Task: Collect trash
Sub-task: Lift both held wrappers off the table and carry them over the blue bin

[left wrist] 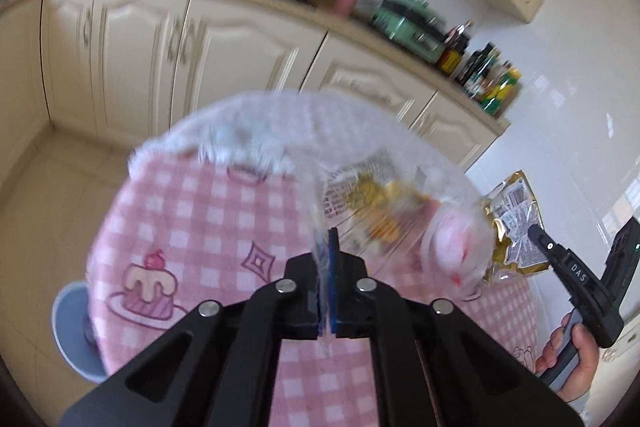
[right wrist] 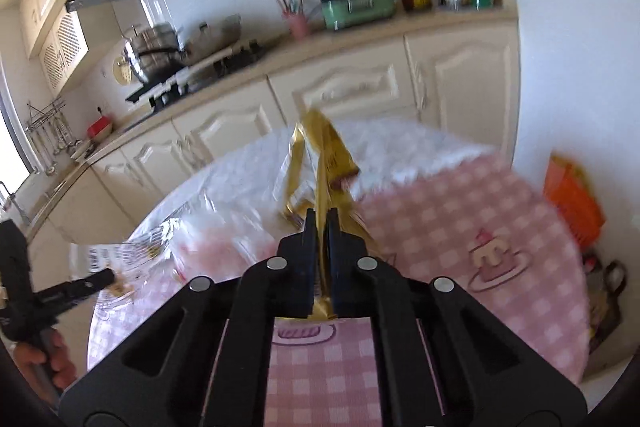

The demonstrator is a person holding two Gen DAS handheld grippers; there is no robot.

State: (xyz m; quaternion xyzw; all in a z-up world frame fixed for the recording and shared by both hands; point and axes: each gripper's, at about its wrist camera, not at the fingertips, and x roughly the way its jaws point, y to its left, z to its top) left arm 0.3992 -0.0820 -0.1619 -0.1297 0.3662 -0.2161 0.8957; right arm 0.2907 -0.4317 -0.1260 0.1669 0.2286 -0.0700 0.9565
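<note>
1. Two grips are set: the left hand-held gripper (left wrist: 328, 259) is clamped on the rim of a clear thin plastic bag (left wrist: 384, 211), centre frame, over the pink checked worktop (left wrist: 192, 211).
2. The right hand-held gripper (right wrist: 320, 227) pinches a crinkled gold foil wrapper (right wrist: 320, 147), centre frame.
3. Probably best: hold the bag mouth wide and feed the wrapper in.

Pink checked table (left wrist: 208, 211) bears a fluffy white cloth (left wrist: 280, 127).
</note>
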